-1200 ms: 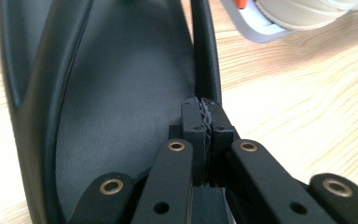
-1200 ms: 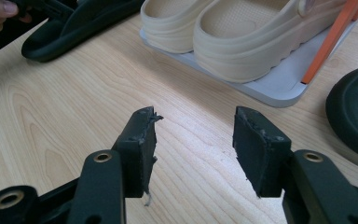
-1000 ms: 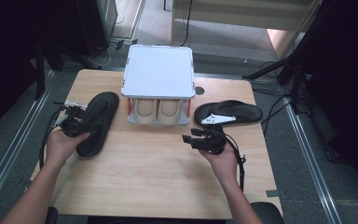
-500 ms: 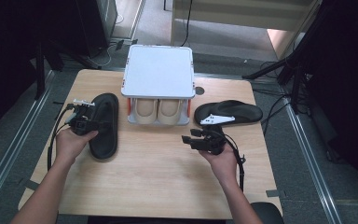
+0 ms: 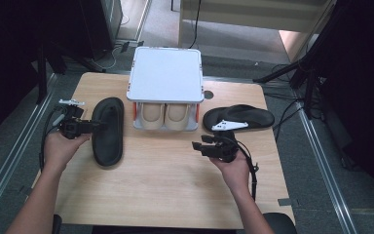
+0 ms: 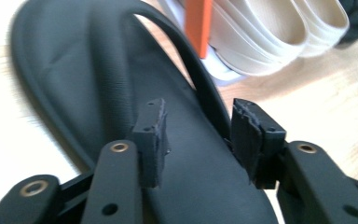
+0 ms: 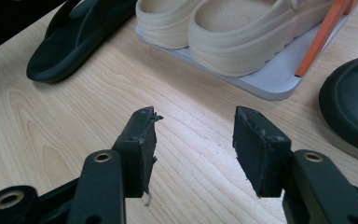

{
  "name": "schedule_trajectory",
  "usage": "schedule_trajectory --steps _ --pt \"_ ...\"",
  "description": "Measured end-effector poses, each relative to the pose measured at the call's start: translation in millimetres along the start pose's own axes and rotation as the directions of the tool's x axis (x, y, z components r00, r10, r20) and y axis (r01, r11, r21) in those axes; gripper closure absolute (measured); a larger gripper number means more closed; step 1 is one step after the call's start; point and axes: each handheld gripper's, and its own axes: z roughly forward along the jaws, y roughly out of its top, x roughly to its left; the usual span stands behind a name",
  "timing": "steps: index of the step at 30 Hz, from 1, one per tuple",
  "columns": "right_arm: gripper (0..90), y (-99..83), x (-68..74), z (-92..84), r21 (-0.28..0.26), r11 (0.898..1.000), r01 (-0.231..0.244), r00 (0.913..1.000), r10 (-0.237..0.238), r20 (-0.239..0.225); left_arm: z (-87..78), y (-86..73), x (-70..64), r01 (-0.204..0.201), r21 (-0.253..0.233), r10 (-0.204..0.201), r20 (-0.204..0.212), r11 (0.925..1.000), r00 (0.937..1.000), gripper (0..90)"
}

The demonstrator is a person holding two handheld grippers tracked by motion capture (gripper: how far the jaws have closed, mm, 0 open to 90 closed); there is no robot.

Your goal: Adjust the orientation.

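1. Two black flip-flops on the wooden table (image 5: 165, 195): left flip-flop (image 5: 108, 130) lying flat just left of the shoe rack (image 5: 165, 78), right flip-flop (image 5: 241, 117) lying sideways to the rack's right, white tag on its strap.
2. Left gripper (image 5: 95, 126) at the left flip-flop's strap edge; jaws have just been opening, now standing apart. Hard to judge from the high view alone.
3. Left gripper view settles it: pads clear of the rubber, footbed (image 6: 98, 79) under them, strap (image 6: 200, 88) running just inside the right-hand pad, nothing pinched.
4. Right gripper (image 5: 198, 145) in the middle of the table, near the right flip-flop but apart from it, jaws wide and empty.
5. Right gripper view adds bare wood grain between the pads, plus the cream clogs (image 7: 242, 32) on the rack's lower shelf, heels outward, and an orange post (image 7: 324, 32).
6. High view gives just the clog heels (image 5: 164, 116) under the white top.
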Motion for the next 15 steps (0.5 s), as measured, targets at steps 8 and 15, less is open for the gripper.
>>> schedule_trajectory --steps 8,15 --pt "50.2 -2.4 0.4 -1.3 0.0 1.0 -0.008 1.0 0.008 0.005 -5.3 -1.4 21.0 0.024 -0.027 -0.025 -0.054 0.9994 0.9982 48.7" --pt "50.1 -4.0 -0.3 -2.6 -0.002 1.0 -0.01 0.9999 0.01 0.01 2.1 -3.1 32.4 0.042 -0.026 -0.043 -0.065 0.9988 0.9969 48.6"
